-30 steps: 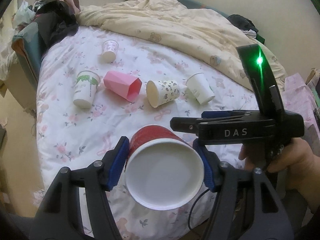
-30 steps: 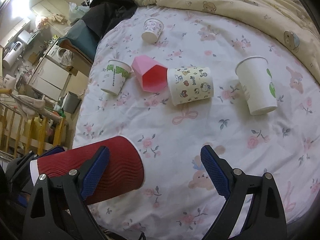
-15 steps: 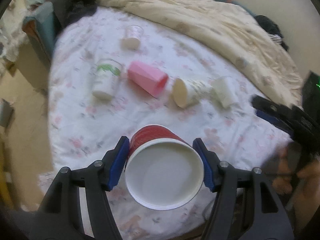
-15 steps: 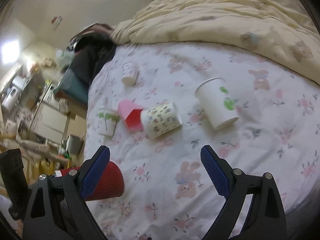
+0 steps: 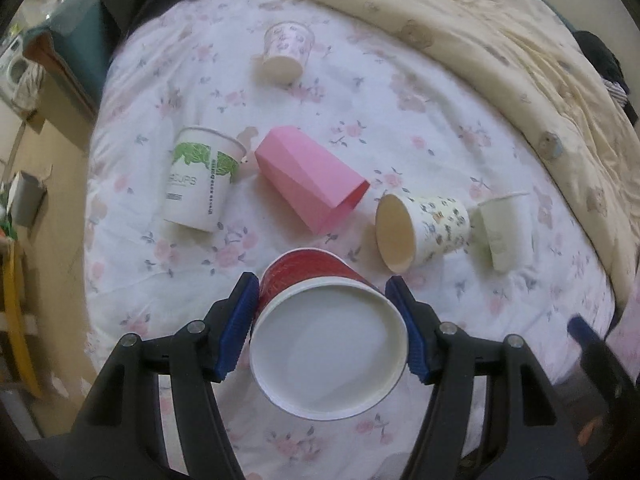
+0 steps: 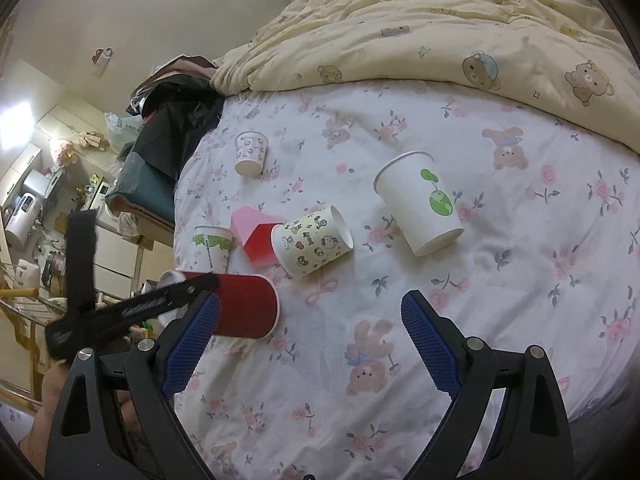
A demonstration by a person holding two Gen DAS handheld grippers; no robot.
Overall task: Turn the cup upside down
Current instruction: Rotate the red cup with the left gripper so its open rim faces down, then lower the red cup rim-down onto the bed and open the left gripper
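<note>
Red cup (image 5: pixel 320 312) lay sideways above the floral bedsheet (image 5: pixel 360 100), mouth toward the camera, pinched between the left gripper's (image 5: pixel 326 340) blue pads. Beyond it, left to right, sat a green-print cup (image 5: pixel 200 180), a tipped pink cup (image 5: pixel 312 184), a cartoon cup (image 5: pixel 424 236) and a white cup (image 5: pixel 506 236). The right gripper (image 6: pixel 310 346) hung spread wide, holding nothing.

You are looking at a bed (image 6: pixel 520 304) wearing a white floral sheet. A cream bear-print duvet (image 6: pixel 440 28) is lying bunched across its far side, and dark clothes (image 6: pixel 176 120) are piling at the far left. A small floral cup (image 5: pixel 286 56) is sitting farthest out. Nearer, left to right, a green-leaf cup (image 5: pixel 200 180), a pink faceted cup (image 5: pixel 308 180), a cartoon-print cup (image 5: pixel 424 232) and a white globe-logo cup (image 6: pixel 420 204) are resting.
</note>
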